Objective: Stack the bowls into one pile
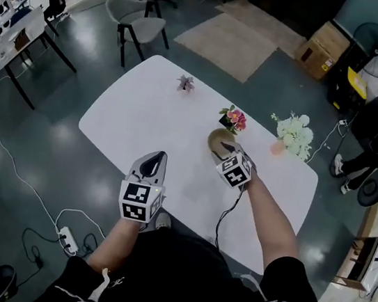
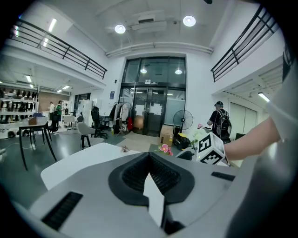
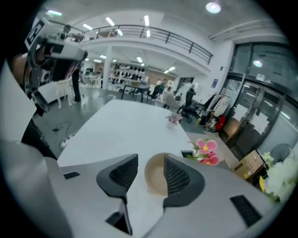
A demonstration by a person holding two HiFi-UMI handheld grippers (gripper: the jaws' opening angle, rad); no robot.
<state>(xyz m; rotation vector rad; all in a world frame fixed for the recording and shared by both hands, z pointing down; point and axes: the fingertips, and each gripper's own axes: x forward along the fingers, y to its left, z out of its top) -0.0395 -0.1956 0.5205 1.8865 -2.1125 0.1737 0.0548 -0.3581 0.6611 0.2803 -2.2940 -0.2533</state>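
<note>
Right gripper [image 1: 227, 148] jaws wide, nothing clamped. Bowl [image 1: 218, 141], tan, sits on table [image 1: 137, 118] under them; it shows in the gap, partly behind one pad. Bowl is just beside pink flowers [image 1: 234, 119]. Left gripper [image 1: 152, 165] jaws closed together, empty, held over the near table edge, apart from bowl.

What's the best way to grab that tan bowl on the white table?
By its rim, from above, with one jaw inside and one outside. The bowl sits upright with its mouth up, so the thin edge is exposed. Take the near side, away from the pink flowers just behind it.
</note>
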